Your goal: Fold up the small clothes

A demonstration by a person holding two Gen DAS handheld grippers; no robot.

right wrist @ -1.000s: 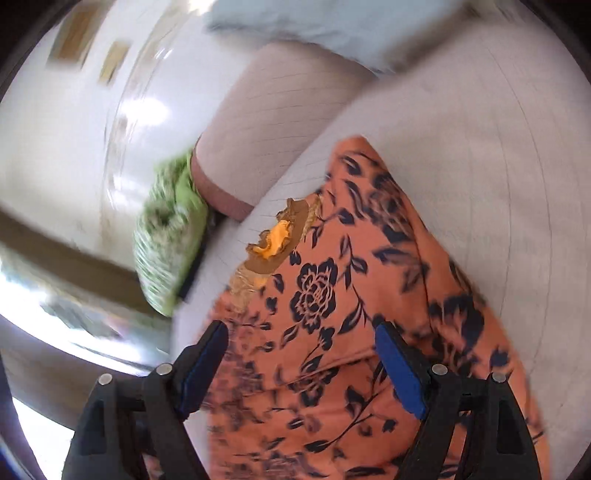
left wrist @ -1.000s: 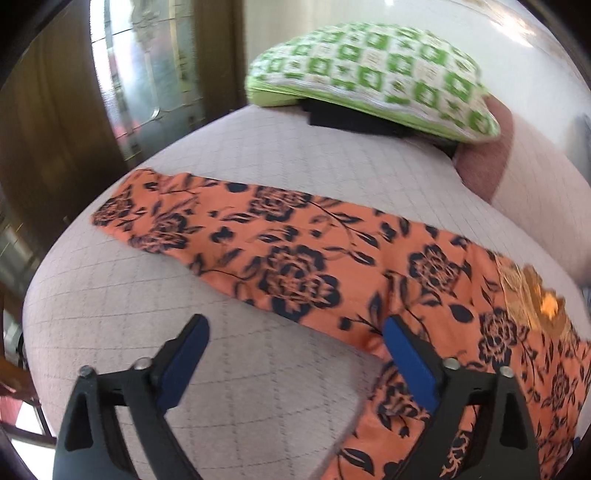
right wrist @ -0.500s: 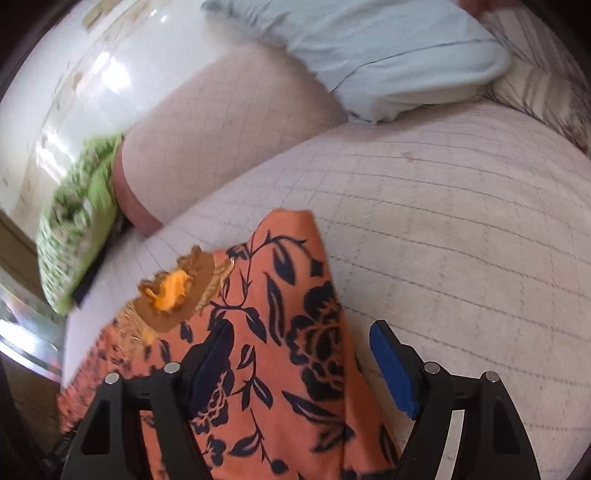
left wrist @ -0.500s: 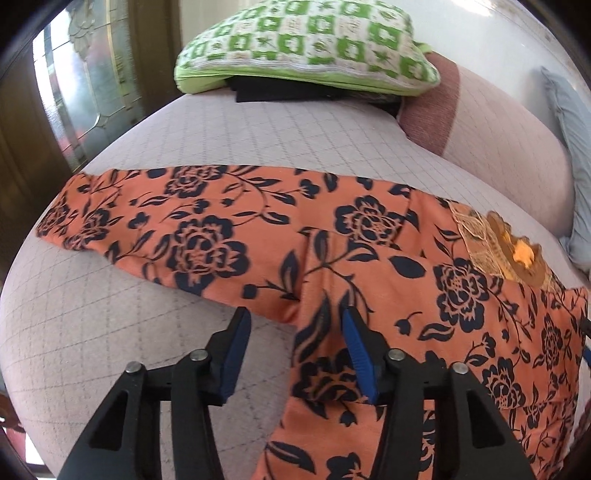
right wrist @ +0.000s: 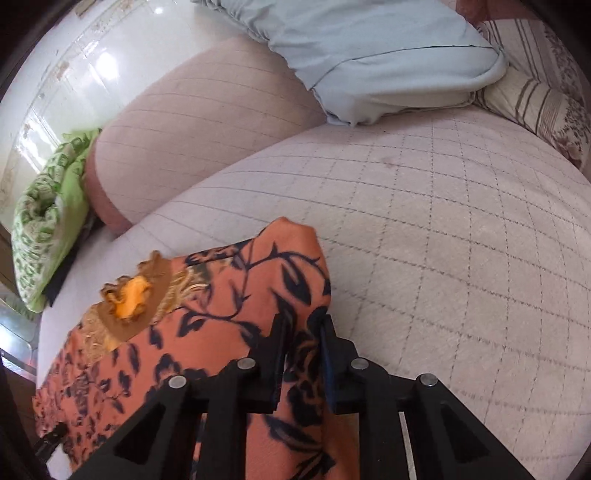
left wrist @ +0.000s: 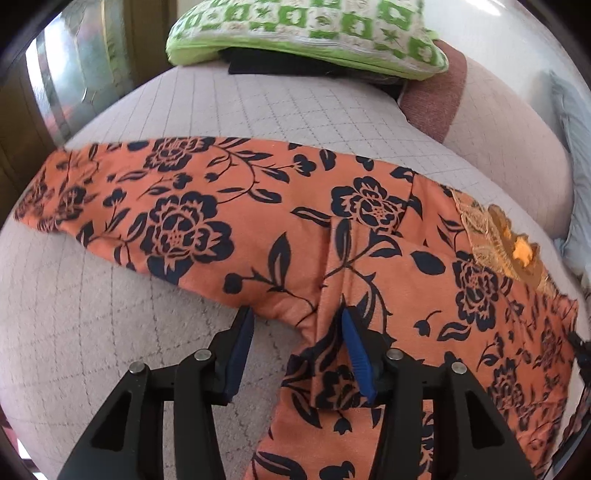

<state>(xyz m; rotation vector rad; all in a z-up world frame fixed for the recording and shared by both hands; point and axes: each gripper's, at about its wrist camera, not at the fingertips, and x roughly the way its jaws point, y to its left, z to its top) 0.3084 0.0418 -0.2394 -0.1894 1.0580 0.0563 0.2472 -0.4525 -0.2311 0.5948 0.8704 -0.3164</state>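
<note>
An orange garment (left wrist: 258, 221) with dark blue flowers lies spread on the quilted bed, with a gold patch near its right end. My left gripper (left wrist: 295, 325) is low at its underarm seam; the jaws stand partly apart around a raised fold of cloth. In the right wrist view the same garment (right wrist: 229, 295) shows its upper right corner and the gold patch (right wrist: 129, 295). My right gripper (right wrist: 301, 328) is shut on the garment's right edge.
A green checked pillow (left wrist: 306, 33) lies at the bed's far end over something dark. A pink bolster (right wrist: 192, 129) runs along the wall. A pale blue pillow (right wrist: 369, 55) and a striped cushion (right wrist: 535, 103) lie at the right.
Both grippers moved down onto the garment. The left jaws narrowed around the fold at the seam. The right jaws closed on the garment's right edge.
</note>
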